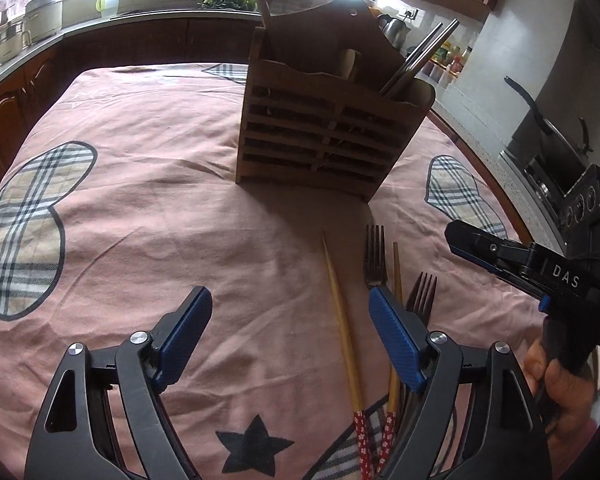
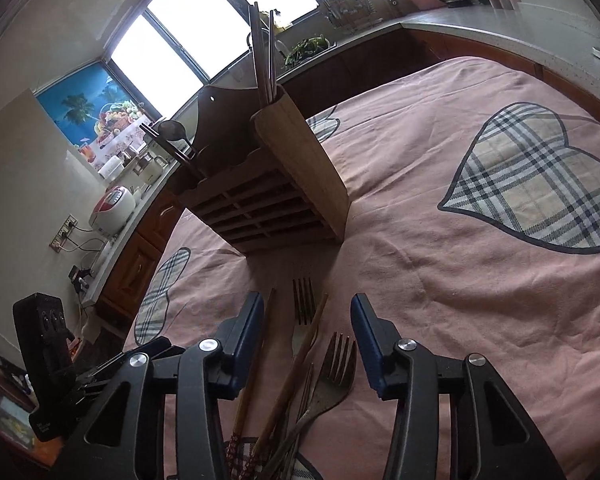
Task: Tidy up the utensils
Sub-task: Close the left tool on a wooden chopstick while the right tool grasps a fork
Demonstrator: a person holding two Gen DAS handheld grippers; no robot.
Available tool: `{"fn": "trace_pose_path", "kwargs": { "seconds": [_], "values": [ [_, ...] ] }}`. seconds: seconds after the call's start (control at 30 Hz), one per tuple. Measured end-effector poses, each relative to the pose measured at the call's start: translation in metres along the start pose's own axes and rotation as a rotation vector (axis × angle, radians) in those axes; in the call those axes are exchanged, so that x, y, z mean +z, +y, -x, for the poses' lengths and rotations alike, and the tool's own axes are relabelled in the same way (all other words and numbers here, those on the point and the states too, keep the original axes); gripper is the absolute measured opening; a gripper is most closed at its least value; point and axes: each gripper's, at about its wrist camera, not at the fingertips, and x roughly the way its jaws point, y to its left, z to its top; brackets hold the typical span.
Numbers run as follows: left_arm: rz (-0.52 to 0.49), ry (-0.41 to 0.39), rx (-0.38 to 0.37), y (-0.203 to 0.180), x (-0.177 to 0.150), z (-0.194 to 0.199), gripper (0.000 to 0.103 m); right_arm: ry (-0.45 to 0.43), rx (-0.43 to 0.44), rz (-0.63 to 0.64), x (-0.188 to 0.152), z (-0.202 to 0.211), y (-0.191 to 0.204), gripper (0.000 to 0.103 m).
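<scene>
With both jaws wide and empty, I hold my right gripper (image 2: 306, 334) over the forks (image 2: 336, 372) and chopsticks (image 2: 300, 344) at the near edge of the tabletop (image 2: 440, 280), and I should close on one fork only, then lift it to the wooden holder (image 2: 276, 200) near the middle, while my left gripper (image 1: 290, 320) waits.

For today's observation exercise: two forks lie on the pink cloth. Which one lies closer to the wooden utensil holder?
The fork with tines pointing at the holder, between the two chopsticks. The other fork lies further back, right of both.
</scene>
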Motion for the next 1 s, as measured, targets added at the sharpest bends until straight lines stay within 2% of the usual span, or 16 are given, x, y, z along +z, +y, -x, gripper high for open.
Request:
{"fn": "trace_pose_path", "kwargs": {
  "seconds": [0.07,0.27,0.4,0.47,0.53,0.6,0.67,0.93,0.97,1.0],
  "values": [
    [-0.022,0.018,-0.001,-0.005,0.007,-0.011,0.074,0.034,0.002,0.000,0.006,-0.011,-0.002,0.036],
    [-0.057,0.072,-0.018,-0.013,0.013,-0.039,0.060,0.135,0.005,-0.018,0.011,-0.040,-0.010,0.025],
    [-0.049,0.095,-0.031,-0.015,0.014,-0.052,0.055,0.186,-0.007,-0.019,0.009,-0.054,-0.014,0.024],
    [-0.057,0.088,-0.023,-0.016,0.014,-0.054,0.051,0.196,-0.010,-0.013,0.007,-0.058,-0.014,0.018],
    [-0.070,0.087,-0.016,-0.018,0.015,-0.055,0.048,0.192,-0.026,0.002,0.008,-0.059,-0.012,0.012],
    [-0.082,0.094,-0.017,-0.020,0.016,-0.058,0.022,0.191,-0.024,0.001,0.009,-0.059,-0.013,0.009],
    [-0.093,0.104,-0.019,-0.023,0.018,-0.062,0.015,0.185,-0.017,-0.005,0.010,-0.057,-0.014,0.008],
    [-0.145,0.147,0.013,-0.036,0.031,-0.074,0.015,0.085,0.000,-0.062,0.013,-0.026,-0.020,0.006],
    [-0.152,0.145,0.019,-0.038,0.031,-0.075,0.014,0.073,-0.001,-0.067,0.014,-0.020,-0.022,0.006],
    [-0.160,0.143,0.029,-0.039,0.031,-0.075,0.008,0.061,0.001,-0.072,0.014,-0.015,-0.023,0.006]
  ]
}}
